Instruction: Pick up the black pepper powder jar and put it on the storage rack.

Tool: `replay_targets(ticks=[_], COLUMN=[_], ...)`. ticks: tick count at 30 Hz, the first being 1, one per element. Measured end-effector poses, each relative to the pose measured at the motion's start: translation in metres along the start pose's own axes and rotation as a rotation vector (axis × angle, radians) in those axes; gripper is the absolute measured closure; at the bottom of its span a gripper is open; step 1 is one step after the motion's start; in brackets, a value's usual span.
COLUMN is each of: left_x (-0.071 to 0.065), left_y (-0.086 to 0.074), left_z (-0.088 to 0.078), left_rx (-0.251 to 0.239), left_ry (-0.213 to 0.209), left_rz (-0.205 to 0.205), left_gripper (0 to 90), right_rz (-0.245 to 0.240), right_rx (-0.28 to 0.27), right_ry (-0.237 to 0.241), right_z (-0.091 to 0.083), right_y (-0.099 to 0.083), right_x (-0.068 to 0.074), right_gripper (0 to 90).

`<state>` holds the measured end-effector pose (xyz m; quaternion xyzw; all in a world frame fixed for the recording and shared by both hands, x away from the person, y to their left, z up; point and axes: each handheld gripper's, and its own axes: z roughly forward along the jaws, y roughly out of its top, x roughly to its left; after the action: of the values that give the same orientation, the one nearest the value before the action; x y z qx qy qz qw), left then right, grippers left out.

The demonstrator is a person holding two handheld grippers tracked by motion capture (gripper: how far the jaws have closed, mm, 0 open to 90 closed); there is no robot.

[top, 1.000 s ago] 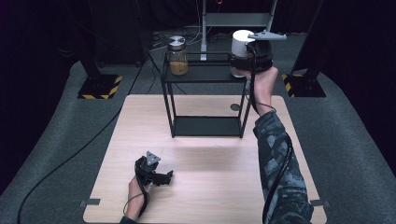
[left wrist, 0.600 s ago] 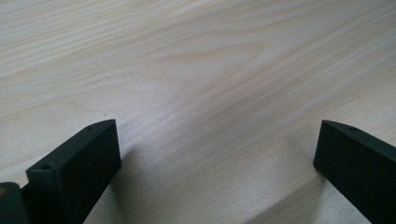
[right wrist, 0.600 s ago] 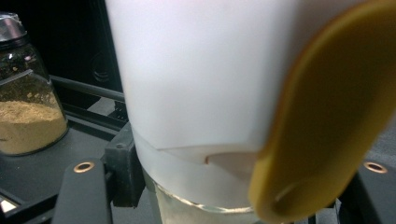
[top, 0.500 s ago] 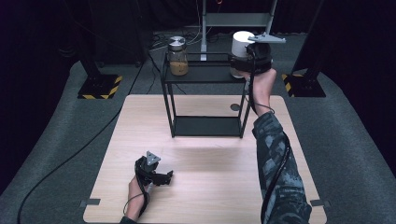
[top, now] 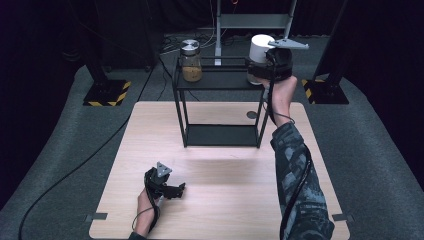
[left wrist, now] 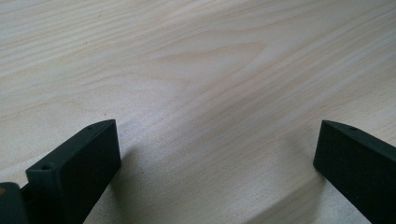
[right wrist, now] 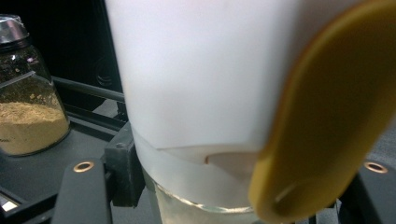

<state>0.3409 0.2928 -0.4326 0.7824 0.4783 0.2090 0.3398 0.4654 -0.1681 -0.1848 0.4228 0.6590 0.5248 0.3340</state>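
A white jar (top: pixel 261 50) is seen standing upright, its long axis vertical, at the right end of the top shelf of a black wire rack (top: pixel 220 107) set toward the far edge of a pale wooden table (top: pixel 220 200). In the right gripper view the jar (right wrist: pixel 201 93) is shown close up, with a clear glass base below the white body and a yellow scoop-like piece (right wrist: pixel 322 121) lying against its right side. The jar is clasped low down by the right gripper (top: pixel 274 67), its jaws drawn in against the sides. A second jar (top: pixel 190 61), glass with a metal lid and filled partway with tan powder, is set well apart at the shelf's left end, leaving bare shelf between the two. The rack's lower shelf is seen bare, and a broad stretch of tabletop is left free in front of it. Near the table's front left corner the left gripper (top: pixel 167 187) is rested on the wood, its jaws (left wrist: pixel 205 154) spread wide with nothing between them but the bare grain of the table.
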Motion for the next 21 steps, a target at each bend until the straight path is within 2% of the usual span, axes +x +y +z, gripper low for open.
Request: replay_targets(ticks=[13,15,16,18,19,21], left_x=[0.0,0.0,0.0,0.0,0.0,0.0], left_y=[0.0,0.0,0.0,0.0,0.0,0.0], left_z=[0.0,0.0,0.0,0.0,0.0,0.0], left_rx=[0.001,0.001,0.0,0.001,0.001,0.001], left_ry=[0.0,0.0,0.0,0.001,0.002,0.002], left_rz=[0.0,-0.001,-0.001,-0.002,-0.002,-0.003], left_gripper=[0.0,0.0,0.0,0.0,0.0,0.0], right_rz=[-0.014,-0.018,-0.021,-0.03,-0.027,-0.045], right_rx=[0.002,-0.003,-0.006,-0.022,-0.022,0.009], right_ry=[-0.001,0.017,0.019,-0.003,0.002,-0.001], right_z=[-0.001,-0.003,-0.004,-0.01,-0.013,-0.019], right_y=[0.001,0.0,0.0,-0.001,0.001,0.009], right_x=[0.002,-0.001,0.0,0.006,0.006,0.011], right_gripper=[29.4,24.5,16.4,11.2,8.4,5.3])
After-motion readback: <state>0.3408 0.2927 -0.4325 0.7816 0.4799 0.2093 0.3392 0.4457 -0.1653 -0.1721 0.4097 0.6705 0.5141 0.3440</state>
